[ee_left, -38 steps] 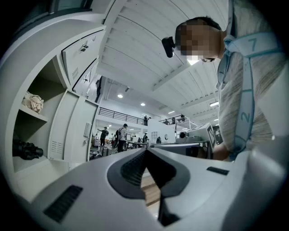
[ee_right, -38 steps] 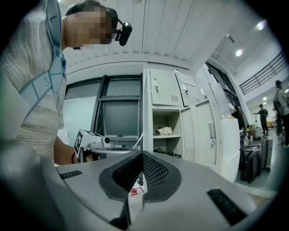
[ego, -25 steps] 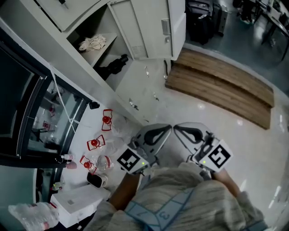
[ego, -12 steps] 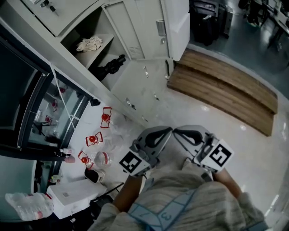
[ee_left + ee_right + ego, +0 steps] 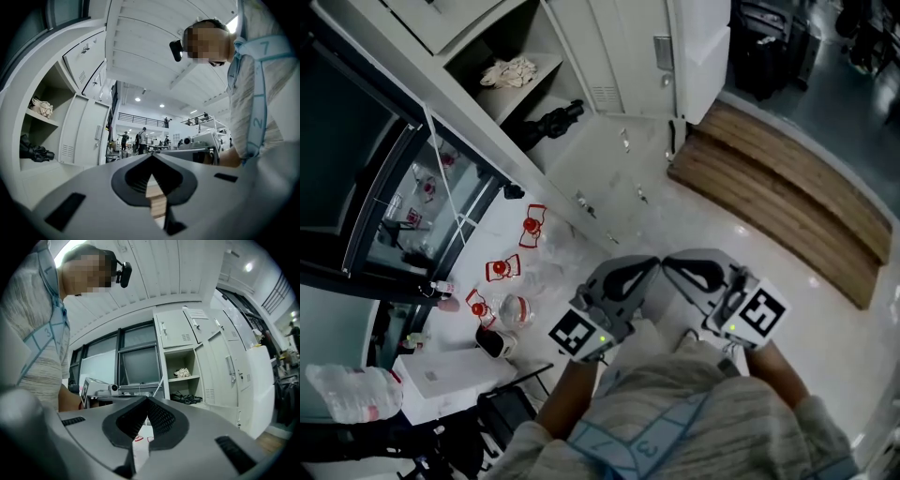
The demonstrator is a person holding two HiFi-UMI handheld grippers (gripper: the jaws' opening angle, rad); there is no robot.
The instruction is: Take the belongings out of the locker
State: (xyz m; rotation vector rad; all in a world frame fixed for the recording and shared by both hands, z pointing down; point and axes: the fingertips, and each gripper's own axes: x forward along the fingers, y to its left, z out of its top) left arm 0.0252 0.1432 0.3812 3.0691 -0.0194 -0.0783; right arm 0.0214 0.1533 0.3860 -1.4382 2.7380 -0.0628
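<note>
The open locker (image 5: 581, 141) stands at the upper left of the head view, its door (image 5: 623, 52) swung wide. A crumpled white cloth (image 5: 514, 72) lies on its shelf, and a black object (image 5: 551, 120) lies in the compartment below. Both also show in the left gripper view as the cloth (image 5: 42, 108) and the black object (image 5: 33, 151), and in the right gripper view as the cloth (image 5: 183, 372) and the black object (image 5: 186, 398). My left gripper (image 5: 652, 265) and right gripper (image 5: 669, 265) are held close to my body, tips facing each other. Both are shut on nothing, well short of the locker.
A low wooden platform (image 5: 778, 187) lies on the floor to the right. Red-and-white items (image 5: 502, 272), a white box (image 5: 441, 380) and a plastic bottle (image 5: 352, 394) sit by a dark glass cabinet (image 5: 366, 159) on the left. Black cases (image 5: 773, 37) stand at the back.
The head view has swung a little, so the locker and floor clutter sit further right. Both grippers stay shut in the same place near my body.
</note>
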